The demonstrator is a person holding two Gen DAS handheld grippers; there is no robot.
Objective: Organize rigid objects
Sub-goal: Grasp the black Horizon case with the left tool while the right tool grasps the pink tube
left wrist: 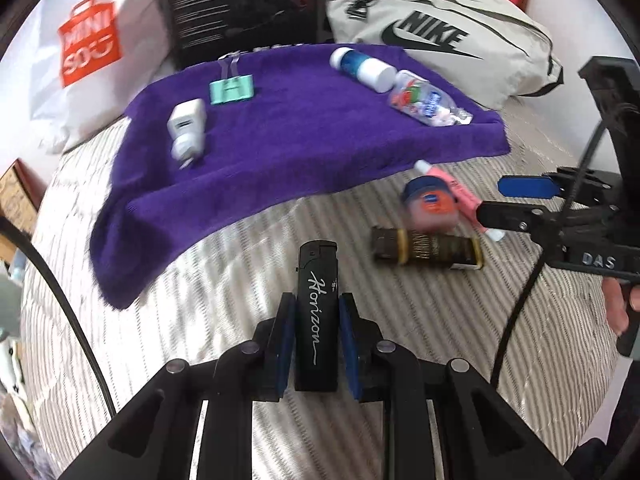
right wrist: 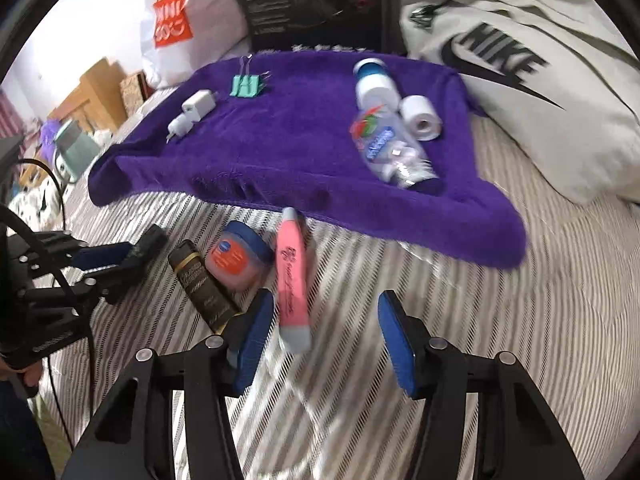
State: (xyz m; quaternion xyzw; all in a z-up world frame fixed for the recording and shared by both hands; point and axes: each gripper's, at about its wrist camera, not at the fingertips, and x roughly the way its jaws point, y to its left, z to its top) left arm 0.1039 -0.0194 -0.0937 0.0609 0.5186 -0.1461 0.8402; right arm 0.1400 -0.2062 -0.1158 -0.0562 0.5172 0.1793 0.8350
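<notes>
My left gripper point(left wrist: 317, 312) is shut on a black lighter point(left wrist: 317, 300) marked "Horizon", held over the striped bedcover short of the purple towel point(left wrist: 280, 152). My right gripper point(right wrist: 326, 320) is open above a pink tube point(right wrist: 291, 276) lying on the bedcover. Beside the tube lie a small jar with an orange label point(right wrist: 234, 260) and a dark brown-and-gold tube point(right wrist: 204, 284). On the purple towel point(right wrist: 288, 152) rest a white charger point(right wrist: 194, 110), a teal binder clip point(right wrist: 246, 86), a white-and-blue bottle point(right wrist: 376, 84), a clear sanitizer bottle point(right wrist: 388, 148) and a white roll point(right wrist: 422, 118).
A white shopping bag with an orange logo point(left wrist: 90, 56), a black box point(left wrist: 244, 4) and a grey Nike bag point(left wrist: 436, 36) stand behind the towel. Wooden furniture point(right wrist: 100, 92) is off the bed's left side. Black cables point(left wrist: 60, 292) trail from both grippers.
</notes>
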